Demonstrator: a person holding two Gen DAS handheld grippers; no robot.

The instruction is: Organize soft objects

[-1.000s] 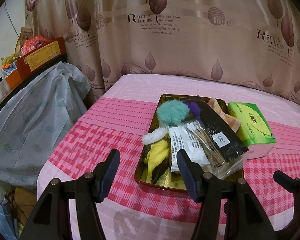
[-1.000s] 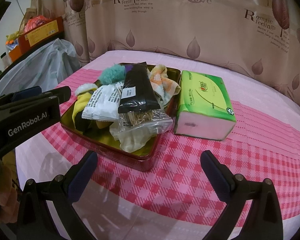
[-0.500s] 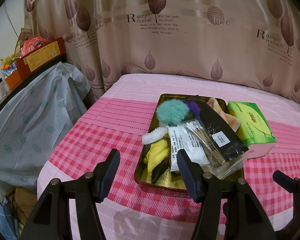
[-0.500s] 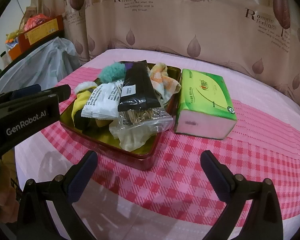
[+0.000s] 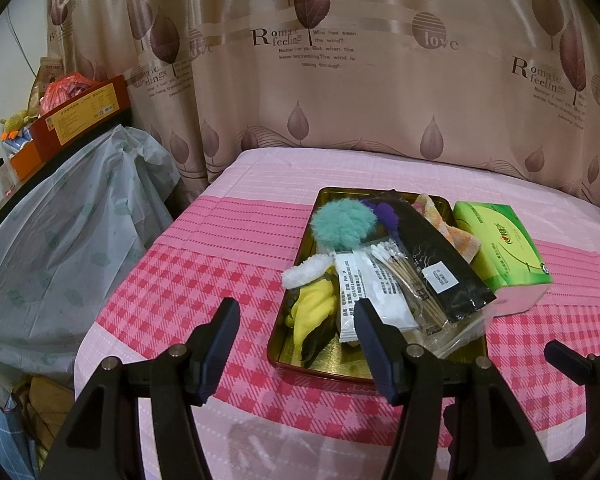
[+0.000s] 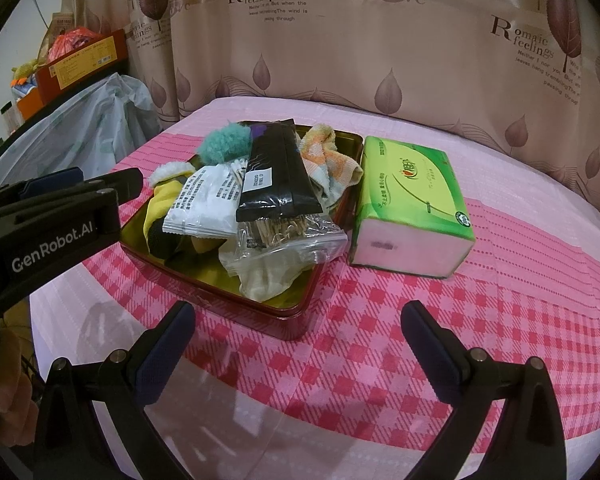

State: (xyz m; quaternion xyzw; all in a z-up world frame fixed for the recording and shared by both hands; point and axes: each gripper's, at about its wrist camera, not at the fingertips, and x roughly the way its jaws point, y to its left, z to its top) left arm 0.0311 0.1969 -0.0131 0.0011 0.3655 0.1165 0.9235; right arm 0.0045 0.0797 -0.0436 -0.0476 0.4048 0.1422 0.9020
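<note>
While both tools hover at the near edge of the tabletop (image 6: 380, 320), each is spread wide and grasps nothing: the left tool (image 5: 296, 344) before the tin (image 6: 260, 308), the right tool (image 6: 296, 340) toward its near right corner. The tin holds a heap: teal pompom (image 5: 342, 224), yellow glove (image 5: 312, 308), white packet (image 6: 204, 204), black pouch (image 6: 278, 176), swabs (image 5: 412, 280) in a clear bag, orange cloth (image 6: 328, 156), and what may be a pale sock (image 6: 264, 280). A green tissue pack (image 6: 412, 200) lies just right of the tin.
</note>
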